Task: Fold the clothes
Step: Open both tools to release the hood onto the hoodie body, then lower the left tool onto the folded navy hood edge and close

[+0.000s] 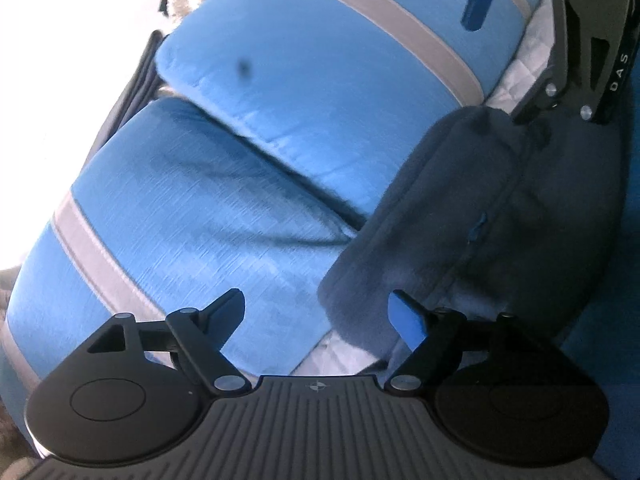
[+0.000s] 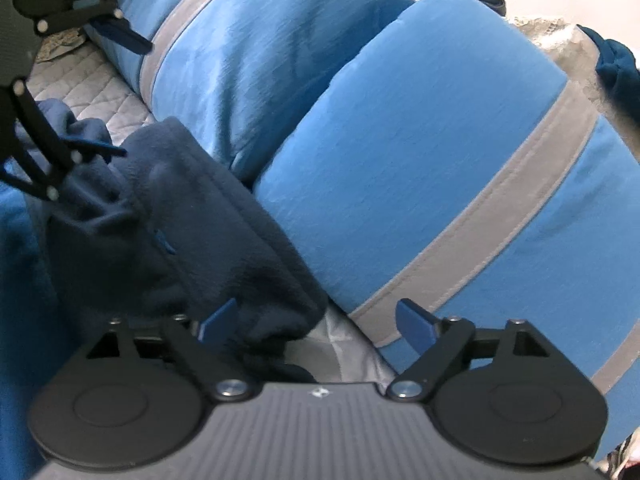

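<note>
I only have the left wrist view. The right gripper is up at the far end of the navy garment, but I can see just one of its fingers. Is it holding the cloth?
Observer: No. In the right wrist view the right gripper is open. The navy garment lies by one finger and is not pinched.
Operator: And my left gripper, seen from there?
Observer: The left gripper is open too. One fingertip is at the garment's bunched end, and nothing is clamped.
Operator: Anything else there that I can't see?
Observer: A dark teal cloth shows past the striped blue pillow, at the right edge.
</note>
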`<act>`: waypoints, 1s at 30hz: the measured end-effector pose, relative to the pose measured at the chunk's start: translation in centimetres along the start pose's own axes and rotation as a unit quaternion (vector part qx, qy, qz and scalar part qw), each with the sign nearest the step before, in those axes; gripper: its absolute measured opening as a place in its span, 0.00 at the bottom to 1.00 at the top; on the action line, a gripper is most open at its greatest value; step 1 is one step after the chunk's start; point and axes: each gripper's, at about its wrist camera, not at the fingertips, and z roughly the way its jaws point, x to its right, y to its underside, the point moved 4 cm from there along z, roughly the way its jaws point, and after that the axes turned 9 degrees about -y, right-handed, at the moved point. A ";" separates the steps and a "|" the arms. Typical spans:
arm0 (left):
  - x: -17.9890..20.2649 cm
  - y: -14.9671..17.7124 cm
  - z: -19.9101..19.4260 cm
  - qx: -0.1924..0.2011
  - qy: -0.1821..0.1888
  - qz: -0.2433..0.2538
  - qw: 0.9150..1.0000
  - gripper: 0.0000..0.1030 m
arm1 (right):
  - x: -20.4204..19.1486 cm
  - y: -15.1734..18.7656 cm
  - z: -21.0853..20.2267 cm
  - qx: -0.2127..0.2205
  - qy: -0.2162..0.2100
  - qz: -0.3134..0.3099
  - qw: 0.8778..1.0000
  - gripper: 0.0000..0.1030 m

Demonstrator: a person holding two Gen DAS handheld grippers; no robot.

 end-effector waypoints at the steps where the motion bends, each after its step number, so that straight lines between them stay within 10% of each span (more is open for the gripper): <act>1: -0.3 0.3 -0.1 -0.004 0.006 -0.005 1.000 0.77 | 0.2 0.2 -0.5 -0.001 0.000 0.003 1.000 0.94; 30: -8.3 10.6 6.0 -0.163 0.119 -0.175 0.964 0.77 | 7.4 5.9 -8.5 0.032 0.050 0.084 0.995 1.00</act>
